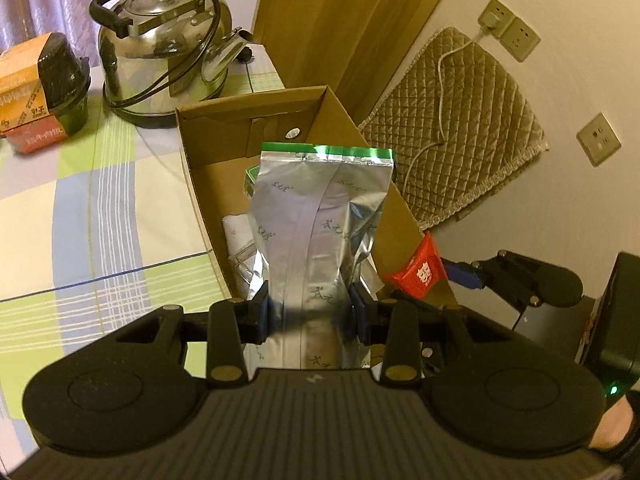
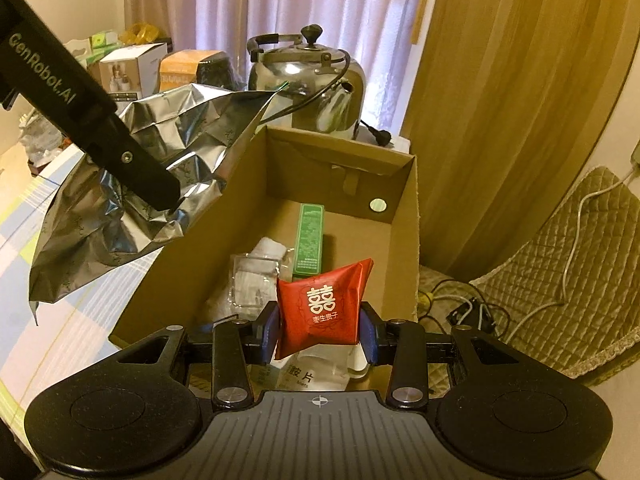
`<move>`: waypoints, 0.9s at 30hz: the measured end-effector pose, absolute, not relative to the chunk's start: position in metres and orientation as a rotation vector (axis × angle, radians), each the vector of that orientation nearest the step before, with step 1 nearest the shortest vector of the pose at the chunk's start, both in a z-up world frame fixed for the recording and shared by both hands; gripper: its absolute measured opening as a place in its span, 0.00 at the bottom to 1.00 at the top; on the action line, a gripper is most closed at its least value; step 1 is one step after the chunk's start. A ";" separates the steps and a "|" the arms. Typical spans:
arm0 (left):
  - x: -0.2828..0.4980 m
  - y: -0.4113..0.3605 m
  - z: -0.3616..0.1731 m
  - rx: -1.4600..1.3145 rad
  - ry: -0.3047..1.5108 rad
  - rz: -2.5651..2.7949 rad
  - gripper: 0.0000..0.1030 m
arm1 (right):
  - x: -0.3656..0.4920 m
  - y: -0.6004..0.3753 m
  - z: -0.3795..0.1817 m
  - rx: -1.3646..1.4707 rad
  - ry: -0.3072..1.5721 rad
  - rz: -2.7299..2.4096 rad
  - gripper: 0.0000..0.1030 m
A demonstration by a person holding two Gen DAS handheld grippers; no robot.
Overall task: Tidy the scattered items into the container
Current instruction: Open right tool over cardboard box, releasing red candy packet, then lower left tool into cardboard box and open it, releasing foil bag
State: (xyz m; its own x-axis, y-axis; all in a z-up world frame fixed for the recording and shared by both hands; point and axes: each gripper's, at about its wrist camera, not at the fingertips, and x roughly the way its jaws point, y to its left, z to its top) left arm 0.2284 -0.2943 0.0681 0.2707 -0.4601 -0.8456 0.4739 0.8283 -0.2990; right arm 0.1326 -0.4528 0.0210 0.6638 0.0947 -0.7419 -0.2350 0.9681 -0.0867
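An open cardboard box [image 1: 200, 184] [image 2: 408, 216] stands at the table's right edge. My left gripper [image 1: 311, 308] is shut on a silver foil bag [image 1: 320, 216] [image 2: 160, 152] with a green top strip, held upright above the box's near left part. My right gripper [image 2: 319, 330] is shut on a small red packet [image 2: 322, 304] [image 1: 418, 270] with white characters, held over the box's near end. Inside the box lie a green carton [image 2: 310, 240], a clear wrapped white item [image 2: 256, 276] and a white packet [image 2: 312, 376] under the red one.
A steel kettle [image 1: 164, 48] [image 2: 312, 88] with a black cord stands behind the box. An orange box with a black bowl [image 1: 44, 80] sits at the table's far left. A quilted pad [image 1: 456, 120], wall sockets [image 1: 508, 28] and floor cables [image 2: 472, 304] lie right of the table.
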 end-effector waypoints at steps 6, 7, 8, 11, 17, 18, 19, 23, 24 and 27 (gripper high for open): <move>0.233 -0.298 0.067 -0.012 1.144 -0.624 0.33 | 0.132 -0.451 0.019 -0.206 0.796 0.225 0.76; 0.234 -0.298 0.067 -0.015 1.146 -0.622 0.33 | 0.131 -0.451 0.020 -0.205 0.785 0.230 0.78; 0.235 -0.298 0.066 -0.017 1.147 -0.620 0.33 | 0.131 -0.451 0.020 -0.201 0.786 0.236 0.78; 0.237 -0.298 0.065 -0.020 1.150 -0.613 0.33 | 0.131 -0.450 0.019 -0.206 0.790 0.235 0.78; 0.241 -0.298 0.063 -0.029 1.157 -0.604 0.33 | 0.130 -0.453 0.017 -0.209 0.798 0.235 0.78; 0.242 -0.298 0.062 -0.035 1.160 -0.603 0.33 | 0.130 -0.454 0.016 -0.209 0.797 0.233 0.78; 0.243 -0.299 0.061 -0.042 1.163 -0.602 0.33 | 0.129 -0.454 0.016 -0.209 0.796 0.230 0.78; 0.247 -0.301 0.058 -0.084 1.178 -0.591 0.33 | 0.129 -0.457 0.016 -0.206 0.789 0.217 0.78; 0.248 -0.302 0.057 -0.098 1.181 -0.585 0.33 | 0.129 -0.457 0.017 -0.206 0.787 0.215 0.78; 0.250 -0.304 0.053 -0.131 1.187 -0.559 0.33 | 0.129 -0.458 0.018 -0.212 0.779 0.208 0.78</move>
State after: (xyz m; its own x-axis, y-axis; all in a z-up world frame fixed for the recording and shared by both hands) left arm 0.2500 -0.3041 0.0531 0.2573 -0.4774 -0.8402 0.3432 0.8579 -0.3824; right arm 0.1288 -0.4577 0.0177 0.6930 0.1067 -0.7130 -0.2625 0.9584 -0.1117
